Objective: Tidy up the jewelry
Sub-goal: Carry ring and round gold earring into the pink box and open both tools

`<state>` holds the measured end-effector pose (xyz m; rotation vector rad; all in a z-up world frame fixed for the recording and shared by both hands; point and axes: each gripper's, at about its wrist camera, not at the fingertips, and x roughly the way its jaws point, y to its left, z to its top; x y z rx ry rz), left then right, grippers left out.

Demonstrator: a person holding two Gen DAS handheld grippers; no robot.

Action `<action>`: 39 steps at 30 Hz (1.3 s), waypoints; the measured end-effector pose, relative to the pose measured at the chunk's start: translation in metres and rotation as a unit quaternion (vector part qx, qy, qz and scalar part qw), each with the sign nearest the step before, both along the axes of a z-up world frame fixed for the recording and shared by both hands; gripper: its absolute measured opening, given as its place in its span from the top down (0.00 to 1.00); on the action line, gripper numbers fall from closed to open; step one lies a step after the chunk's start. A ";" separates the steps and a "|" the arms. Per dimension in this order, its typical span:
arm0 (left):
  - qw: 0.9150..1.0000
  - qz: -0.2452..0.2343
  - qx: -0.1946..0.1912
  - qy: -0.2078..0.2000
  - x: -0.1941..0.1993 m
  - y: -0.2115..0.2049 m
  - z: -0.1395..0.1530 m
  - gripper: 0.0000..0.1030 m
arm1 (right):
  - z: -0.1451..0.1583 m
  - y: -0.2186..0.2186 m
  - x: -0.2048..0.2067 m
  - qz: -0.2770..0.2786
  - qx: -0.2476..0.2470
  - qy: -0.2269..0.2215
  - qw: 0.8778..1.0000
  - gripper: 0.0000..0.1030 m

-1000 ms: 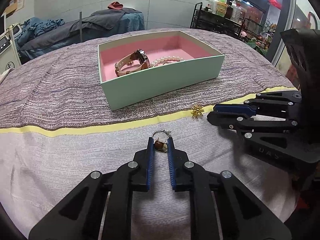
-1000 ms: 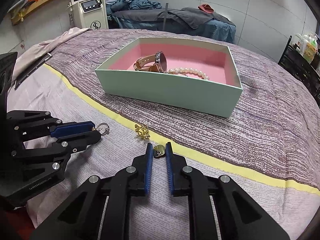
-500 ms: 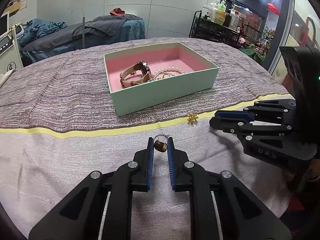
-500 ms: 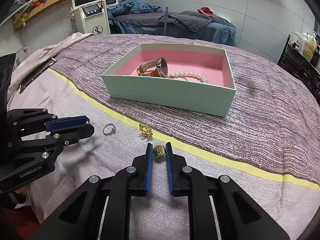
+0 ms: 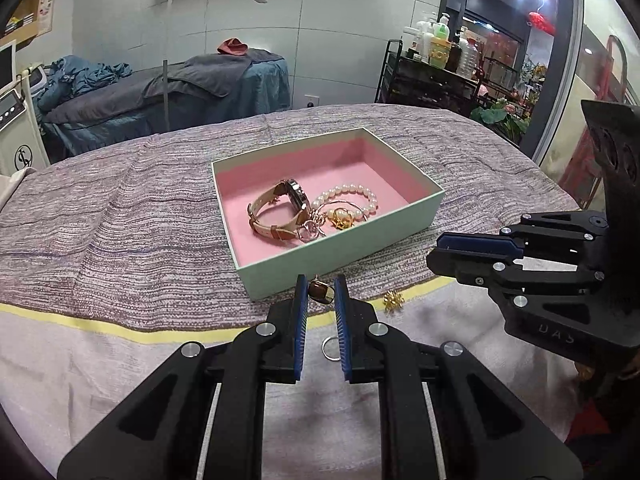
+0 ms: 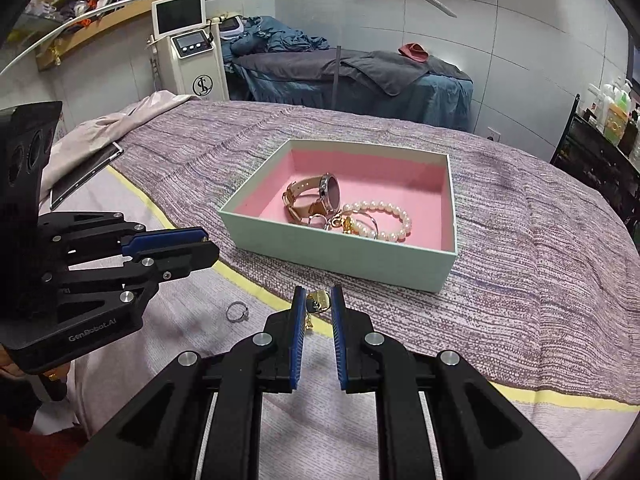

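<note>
A mint box with pink lining (image 5: 344, 246) (image 6: 340, 250) holds a watch (image 5: 280, 210) (image 6: 316, 198), a pearl bracelet (image 5: 352, 196) (image 6: 384, 216) and small gold pieces. My left gripper (image 5: 321, 294) is shut on a brown-stone ring (image 5: 321, 293), lifted in front of the box. My right gripper (image 6: 318, 302) is shut on a gold ring (image 6: 319, 301), also raised near the box's front wall. A silver ring (image 5: 331, 348) (image 6: 237, 312) and a gold flower piece (image 5: 393, 300) lie on the cloth.
The bed is covered with a striped purple cloth (image 6: 540, 280) and a pale sheet with a yellow band (image 5: 120, 332). A tablet (image 6: 86, 174) lies at the left. A massage bed (image 6: 360, 76), a machine (image 6: 192, 56) and a bottle rack (image 5: 436, 76) stand behind.
Both grippers have risen and moved toward the box with their rings held. The silver ring stays on the sheet below.
</note>
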<state>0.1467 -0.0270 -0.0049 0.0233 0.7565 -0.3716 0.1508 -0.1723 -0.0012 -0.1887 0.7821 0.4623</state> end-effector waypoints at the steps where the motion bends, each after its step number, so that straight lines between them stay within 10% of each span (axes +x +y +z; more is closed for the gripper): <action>1: 1.000 0.000 -0.006 0.005 0.006 0.001 0.000 0.87 | 0.001 0.001 0.002 0.001 0.000 -0.002 1.000 0.88; 17: 0.997 0.000 0.004 0.075 0.093 -0.010 -0.017 0.87 | -0.009 0.013 0.087 -0.031 0.005 0.035 0.999 0.88; 39: 0.998 0.000 0.034 0.050 0.087 -0.017 -0.018 0.85 | -0.023 0.012 0.097 -0.043 -0.010 0.022 0.999 0.84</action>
